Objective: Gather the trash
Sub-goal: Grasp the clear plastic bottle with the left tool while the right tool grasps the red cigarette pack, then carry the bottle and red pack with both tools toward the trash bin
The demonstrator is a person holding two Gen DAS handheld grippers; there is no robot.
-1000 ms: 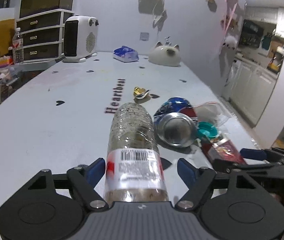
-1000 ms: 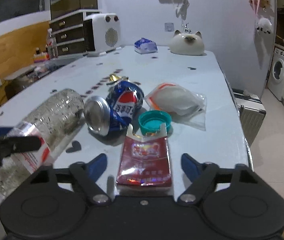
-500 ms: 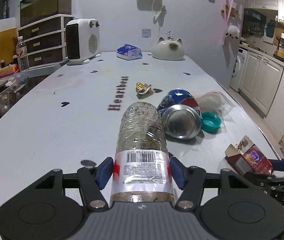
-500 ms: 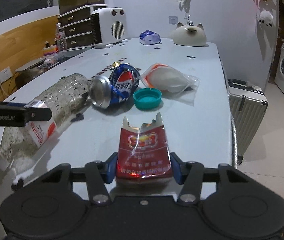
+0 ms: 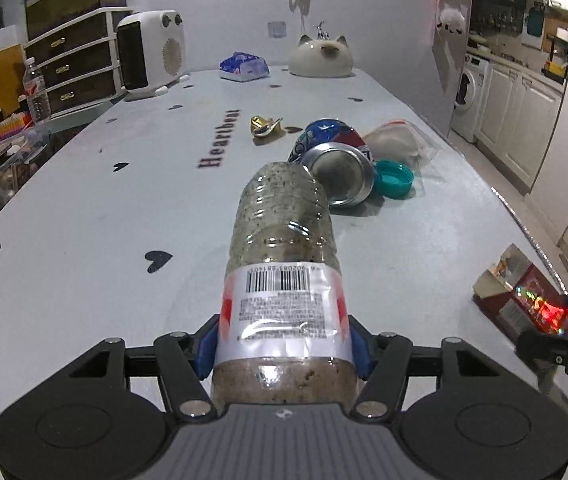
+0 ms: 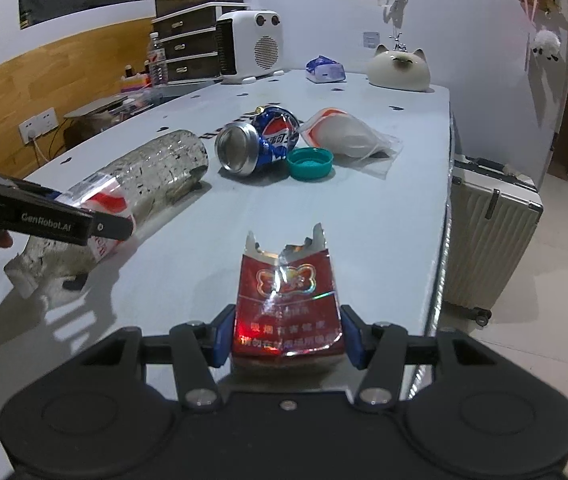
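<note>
While left tool [image 5: 283, 344] clamps bottle [image 5: 284, 264], right tool [image 6: 287, 338] grips cigarette pack [image 6: 287, 304]

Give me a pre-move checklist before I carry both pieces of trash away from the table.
1. Left gripper shut on the plastic bottle: ok, pads press its label on both sides.
2. Right gripper shut on the red packet: ok.
3. Bottle lifted off the table: ok, its shadow shows in the right wrist view.
4. Bottle capped: cannot tell, neck hidden.
5. Bin location: cannot tell, none in view.
6. Remaining trash: not ok, crushed can, teal cap, plastic bag and gold wrapper remain.
</note>
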